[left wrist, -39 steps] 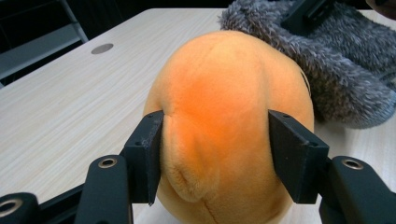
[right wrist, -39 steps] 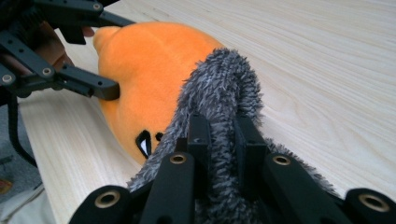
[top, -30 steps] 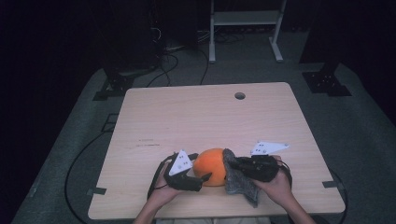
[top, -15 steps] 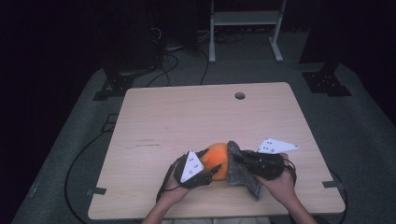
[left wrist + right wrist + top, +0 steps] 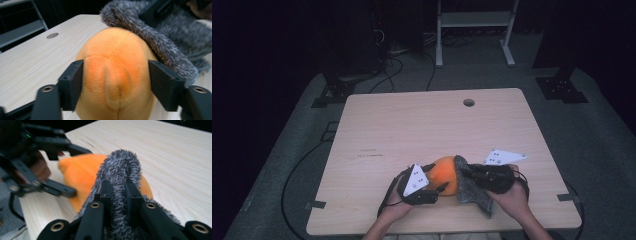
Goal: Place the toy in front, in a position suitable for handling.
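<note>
My left gripper point(image 5: 439, 189) has its jaws on both sides of the orange plush toy point(image 5: 446, 173). The jaws have just opened a little wider, and they sit right against the soft sides. I cannot tell if they press in.

My right gripper point(image 5: 464, 169) is pinched tight on the fuzzy grey cloth point(image 5: 472, 192). The cloth is squeezed between my two jaws and bunches up over them. It hangs over one end of the toy like a hat.

The toy lies on the table point(image 5: 422, 130), near the front edge, close to me. It is a bit toward the right corner. My two hands are on either side of it.
</note>
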A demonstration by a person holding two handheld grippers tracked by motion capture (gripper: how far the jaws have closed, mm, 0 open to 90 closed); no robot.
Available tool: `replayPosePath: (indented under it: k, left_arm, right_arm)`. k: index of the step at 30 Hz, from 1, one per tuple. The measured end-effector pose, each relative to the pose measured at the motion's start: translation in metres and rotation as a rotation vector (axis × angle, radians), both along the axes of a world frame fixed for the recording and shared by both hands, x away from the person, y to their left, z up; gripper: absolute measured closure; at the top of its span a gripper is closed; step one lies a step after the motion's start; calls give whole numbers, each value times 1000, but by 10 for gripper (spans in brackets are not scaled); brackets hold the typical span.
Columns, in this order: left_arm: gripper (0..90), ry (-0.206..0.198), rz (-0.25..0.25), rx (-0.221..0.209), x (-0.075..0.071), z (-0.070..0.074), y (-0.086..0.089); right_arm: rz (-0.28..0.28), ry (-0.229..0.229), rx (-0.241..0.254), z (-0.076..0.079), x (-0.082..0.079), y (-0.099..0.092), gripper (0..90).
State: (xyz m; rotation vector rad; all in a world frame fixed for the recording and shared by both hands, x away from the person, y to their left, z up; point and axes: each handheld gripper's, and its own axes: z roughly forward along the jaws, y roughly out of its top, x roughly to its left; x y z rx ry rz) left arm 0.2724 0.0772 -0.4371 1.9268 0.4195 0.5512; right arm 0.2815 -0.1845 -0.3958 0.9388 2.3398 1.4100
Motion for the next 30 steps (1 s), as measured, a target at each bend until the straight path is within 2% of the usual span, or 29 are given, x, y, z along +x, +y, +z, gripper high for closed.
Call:
replayPosePath:
  k: [2, 3, 4, 5, 6, 7, 8, 9, 10, 11, 12, 13, 14, 16, 17, 18, 19, 20, 21, 22, 23, 24, 25, 26, 28, 30]
  left_arm:
    - [347, -33, -24, 23, -4, 1, -6]
    - [351, -58, -35, 46, -7, 1, -9]
    - [352, -58, -35, 46, -7, 1, -9]
    - [352, -90, -48, 69, -10, 1, -13]
    - [352, -122, -62, 104, -14, 1, -16]
    - [352, -135, -66, 117, -16, 1, -17]
    - [354, -142, -62, 136, -17, 1, -16]
    - [356, -142, -62, 136, -17, 1, -16]
    - [358, -125, -55, 131, -14, -1, -10]
    - [359, -125, -55, 131, -14, -1, -10]
    - [360, -102, -44, 128, -10, -2, -3]
    - [361, -102, -44, 128, -10, -2, -3]
    - [361, -76, -36, 117, -7, -3, 3]
    - [356, -46, -31, 98, -4, -3, 8]
    - [332, -46, -31, 98, -4, -3, 8]
    - [288, 2, -32, 55, -1, 1, 9]
    - [252, 2, -32, 55, -1, 1, 9]
    - [252, 27, -28, 14, 1, 3, 10]
    - [213, 37, -28, -16, 2, 5, 11]
    - [215, 47, -12, -39, 3, 8, 11]
    - [252, 47, -12, -39, 3, 8, 11]
    - [252, 29, 3, -11, 4, 7, 10]
    - [301, 28, 7, 0, 4, 5, 11]
    - [325, 37, 6, -8, 5, 3, 13]
    - [360, 41, 14, 2, 6, 2, 16]
    - [361, 44, 15, -1, 7, 2, 17]
  right_arm:
    - [36, -26, -4, 9, -5, 5, 789]
    - [72, -26, -5, 14, -9, 10, 788]
    - [72, -26, -5, 14, -9, 10, 788]
    - [109, -37, -22, 19, -12, 17, 787]
    - [175, -55, -59, 24, -20, 30, 786]
    - [175, -55, -59, 24, -20, 30, 786]
    - [173, -74, -97, 22, -21, 35, 786]
    - [164, -66, -95, 19, -19, 33, 787]
    - [159, -52, -82, 16, -16, 30, 787]
    - [159, -52, -82, 16, -16, 30, 787]
    - [119, -19, -59, 8, -8, 18, 787]
    - [119, -19, -59, 8, -8, 18, 787]
    - [79, 1, -52, 3, -4, 8, 787]
    - [53, 15, -43, 0, 0, 3, 788]
    - [53, 15, -43, 0, 0, 3, 788]
    - [47, 24, -17, -2, 0, 3, 789]
    - [47, 24, -17, -2, 0, 3, 789]
    - [43, 15, -20, -3, -1, 5, 789]
    - [42, 1, -22, -3, -3, 9, 789]
    - [60, -17, -3, -4, -6, 16, 788]
    - [60, -17, -3, -4, -6, 16, 788]
    - [64, -29, -3, -5, -7, 19, 788]
    - [52, -49, -12, -5, -9, 21, 788]
    - [39, -61, -16, -6, -8, 22, 787]
    - [17, -26, 18, -8, -2, 14, 787]
    - [3, -18, 19, -10, 0, 11, 788]
